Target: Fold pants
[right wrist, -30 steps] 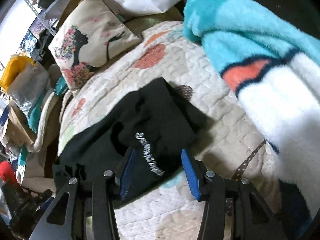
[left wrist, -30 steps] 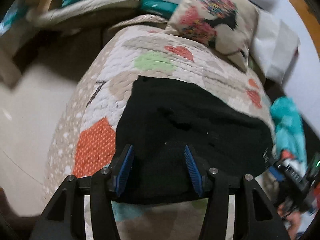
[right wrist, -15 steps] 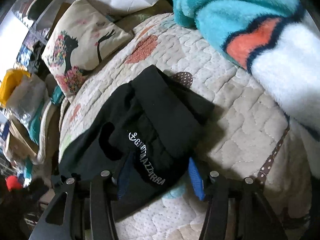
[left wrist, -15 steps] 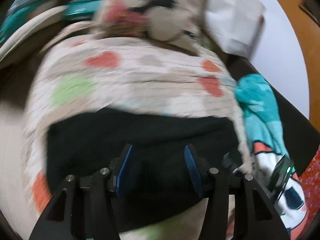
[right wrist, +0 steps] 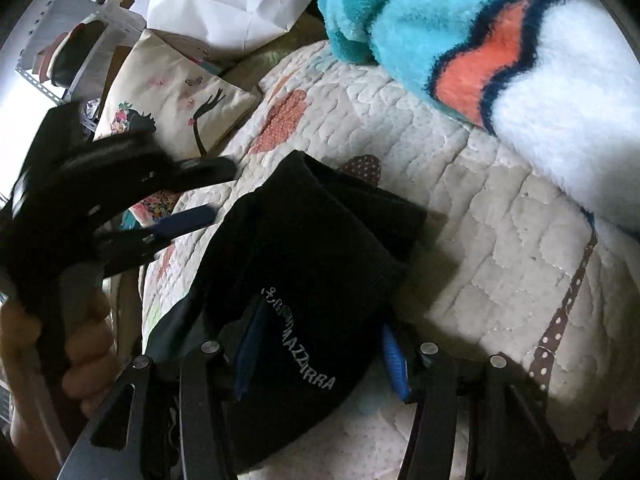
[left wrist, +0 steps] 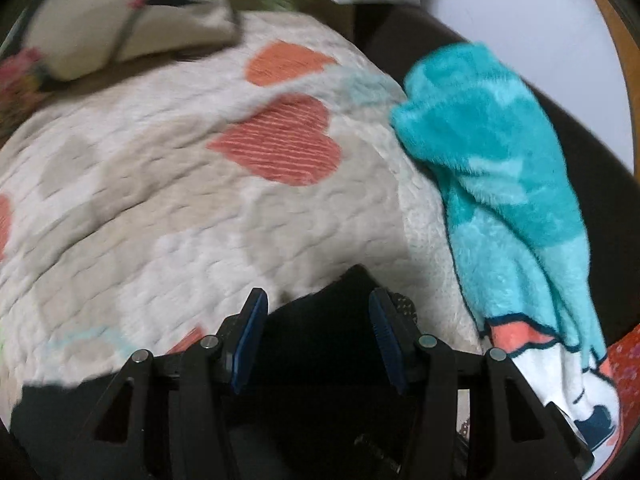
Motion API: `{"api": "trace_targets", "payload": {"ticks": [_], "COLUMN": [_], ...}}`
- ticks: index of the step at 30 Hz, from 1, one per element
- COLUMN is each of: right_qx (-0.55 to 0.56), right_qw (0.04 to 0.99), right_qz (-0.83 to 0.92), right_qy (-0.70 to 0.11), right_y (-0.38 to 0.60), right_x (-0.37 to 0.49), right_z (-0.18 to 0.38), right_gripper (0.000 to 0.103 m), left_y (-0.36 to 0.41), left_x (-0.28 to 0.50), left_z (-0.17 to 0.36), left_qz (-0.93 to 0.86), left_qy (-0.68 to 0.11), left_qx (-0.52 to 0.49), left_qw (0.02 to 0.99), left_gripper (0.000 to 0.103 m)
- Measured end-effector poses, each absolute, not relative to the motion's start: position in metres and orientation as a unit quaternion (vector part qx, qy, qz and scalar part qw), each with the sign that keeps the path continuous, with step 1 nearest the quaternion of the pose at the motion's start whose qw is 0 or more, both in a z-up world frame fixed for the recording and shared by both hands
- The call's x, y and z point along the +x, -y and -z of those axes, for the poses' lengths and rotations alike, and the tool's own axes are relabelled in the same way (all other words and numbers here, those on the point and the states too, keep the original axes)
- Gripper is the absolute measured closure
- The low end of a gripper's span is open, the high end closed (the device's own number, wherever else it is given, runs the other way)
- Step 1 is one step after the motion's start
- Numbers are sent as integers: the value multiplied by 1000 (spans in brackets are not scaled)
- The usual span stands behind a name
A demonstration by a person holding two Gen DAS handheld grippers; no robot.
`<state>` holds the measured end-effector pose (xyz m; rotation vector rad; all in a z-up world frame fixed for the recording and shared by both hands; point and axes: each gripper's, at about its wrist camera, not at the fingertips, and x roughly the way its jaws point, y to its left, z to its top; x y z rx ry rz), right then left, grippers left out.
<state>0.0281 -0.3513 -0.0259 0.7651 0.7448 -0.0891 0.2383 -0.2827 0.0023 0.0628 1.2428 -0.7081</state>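
A heart-patterned quilt [right wrist: 460, 216] covers the bed, with folded black pants [right wrist: 320, 248] lying on it. The right gripper [right wrist: 320, 354] straddles the lettered edge, fingers spread. The left gripper [left wrist: 318, 340] hangs wide open above the pants.

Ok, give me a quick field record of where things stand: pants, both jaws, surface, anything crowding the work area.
pants: black pants, bunched in folded layers, white lettering facing up
surface: quilted heart-print bedspread
right gripper: jaws open, straddling the lettered edge of the pants
left gripper: jaws open, over black fabric; contact unclear
nearby right: teal fleece blanket lying along the bed edge
nearby far: printed cushion beyond the pants
blur: left wrist view is motion-blurred
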Motion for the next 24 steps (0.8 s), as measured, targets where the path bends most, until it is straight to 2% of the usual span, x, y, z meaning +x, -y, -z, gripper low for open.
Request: {"api": "trace_targets", "payload": {"ticks": [3,5,6,7,8,9,10,14,24], "right_qx": [365,364,363,365,368,369,369,331,173], "right_qw": [861,860,859,856,853,851,850,868,930], "right_qz": [35,31,30,29,30,31,32,27,-70], "right_qy": [-353,-356,-360,-365,-368,-372,-374,-369,-318], "right_y": [352,352,352,352,354,354,354,342,256], "right_x": [30,32,32,33,34,34,35,35,20], "right_z": [27,26,25,23,23,22,21,6,-56], "right_gripper": [44,44,44,49,62,70,73,79,82], "left_y": [304,316,319,321,319,314,309,279,143], "left_x": [244,242,239,237,235,233,232,222,201], "left_z": [12,19,17,16,13,10,6,-23,-87], "left_qz": [337,336,338,338,343,349,356,363,329], "left_qy": [-585,-585,-577,-574,-573,-572,-571,-545,-494], "left_qx": [52,83,102,111,115,109,99,64,-55], "left_qw": [736,733,737,737,735,734,733,753,803], "left_gripper": [46,47,56,61,69,80,82,84,84]}}
